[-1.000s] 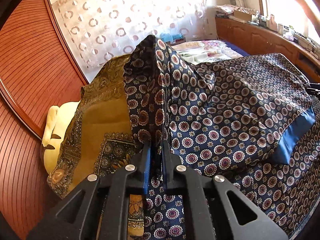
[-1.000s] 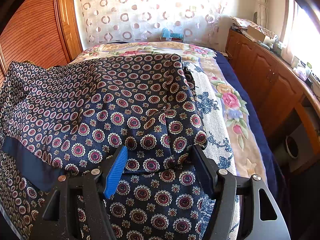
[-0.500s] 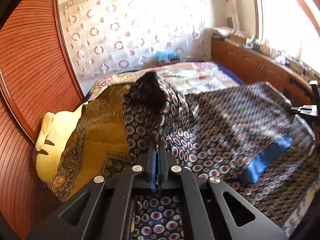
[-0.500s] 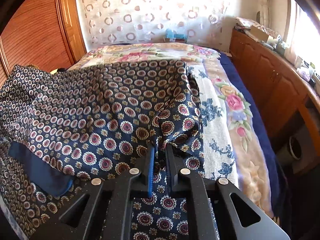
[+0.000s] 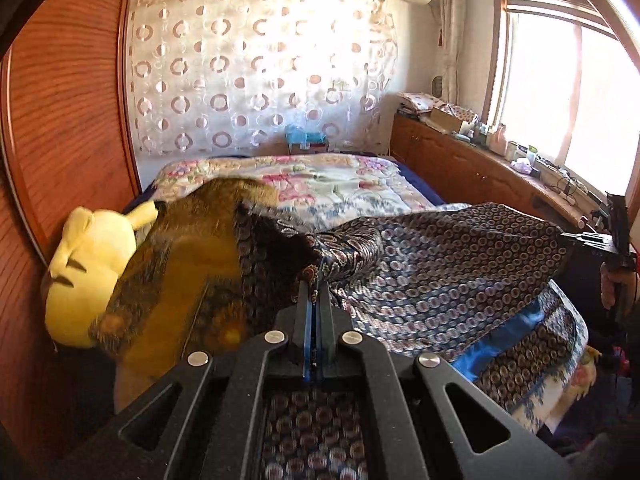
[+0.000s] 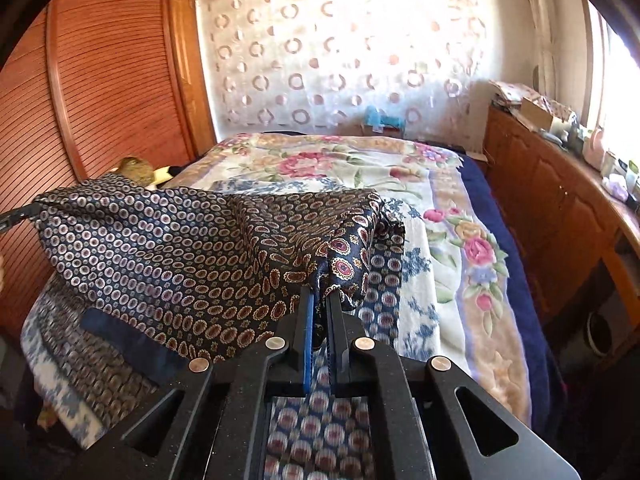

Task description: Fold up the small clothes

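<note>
A navy silk cloth with red and gold medallions (image 5: 440, 264) (image 6: 160, 248) hangs stretched above the bed between both grippers. My left gripper (image 5: 315, 286) is shut on one corner of it. My right gripper (image 6: 322, 292) is shut on the opposite corner, and shows in the left wrist view at the far right (image 5: 576, 236) with a hand below it. A plain blue hem band (image 5: 504, 340) (image 6: 132, 344) runs along the cloth's lower fold. The cloth's lower part still drapes on the bed.
A mustard patterned scarf (image 5: 180, 280) lies over a yellow plush toy (image 5: 84, 264) by the wooden wardrobe (image 5: 60, 120). The floral bedspread (image 6: 440, 208) covers the bed. A wooden cabinet (image 6: 560, 208) with clutter runs under the window at right.
My right gripper closed on the cloth's corner. Both grippers then rose and drew back, lifting the navy cloth off the bed and pulling it taut between them.
</note>
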